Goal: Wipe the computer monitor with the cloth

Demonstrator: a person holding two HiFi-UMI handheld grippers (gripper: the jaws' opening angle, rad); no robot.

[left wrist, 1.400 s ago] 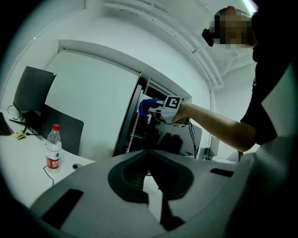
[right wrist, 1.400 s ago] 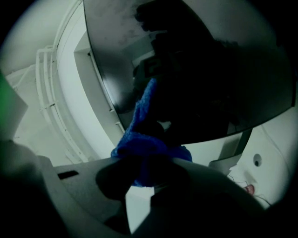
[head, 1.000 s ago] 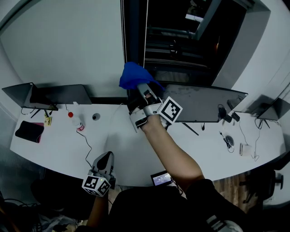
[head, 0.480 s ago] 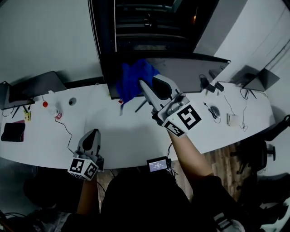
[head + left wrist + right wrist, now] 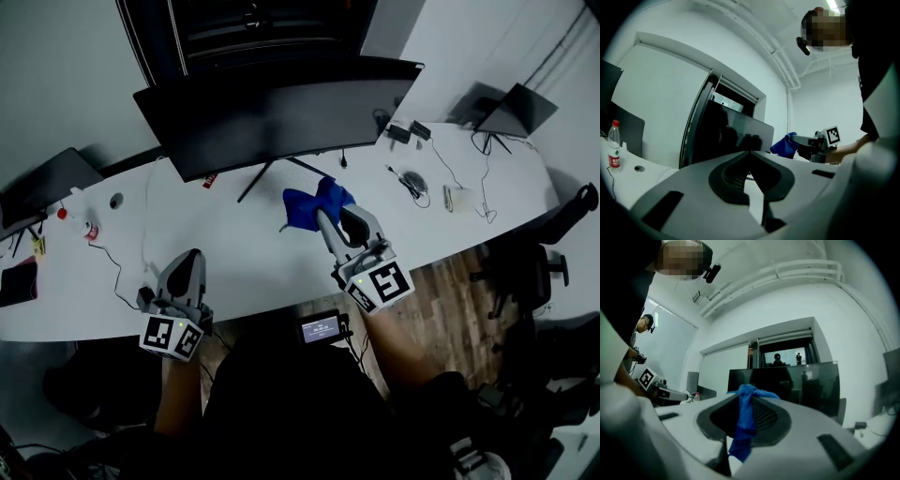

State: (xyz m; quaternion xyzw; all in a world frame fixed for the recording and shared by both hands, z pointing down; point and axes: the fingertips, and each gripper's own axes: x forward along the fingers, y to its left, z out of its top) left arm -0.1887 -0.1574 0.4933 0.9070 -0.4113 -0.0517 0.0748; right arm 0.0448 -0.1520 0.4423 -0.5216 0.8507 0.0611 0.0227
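Note:
The wide dark monitor (image 5: 281,112) stands on its thin legs at the back of the white desk (image 5: 244,253). My right gripper (image 5: 336,212) is low over the desk in front of the monitor, shut on a blue cloth (image 5: 307,204). In the right gripper view the cloth (image 5: 744,420) hangs pinched between the jaws, with the monitor (image 5: 787,380) ahead. My left gripper (image 5: 191,257) rests near the desk's front edge, shut and empty; its jaws meet in the left gripper view (image 5: 750,153).
A red-capped bottle (image 5: 66,217) and a cable lie at the left, beside a second dark screen (image 5: 47,192). More cables, a mouse (image 5: 413,181) and another screen (image 5: 516,111) are at the right. A small lit device (image 5: 321,328) sits at the desk's front edge.
My right gripper came down and back from the monitor's screen with the blue cloth, to just over the desk. The left gripper stayed put.

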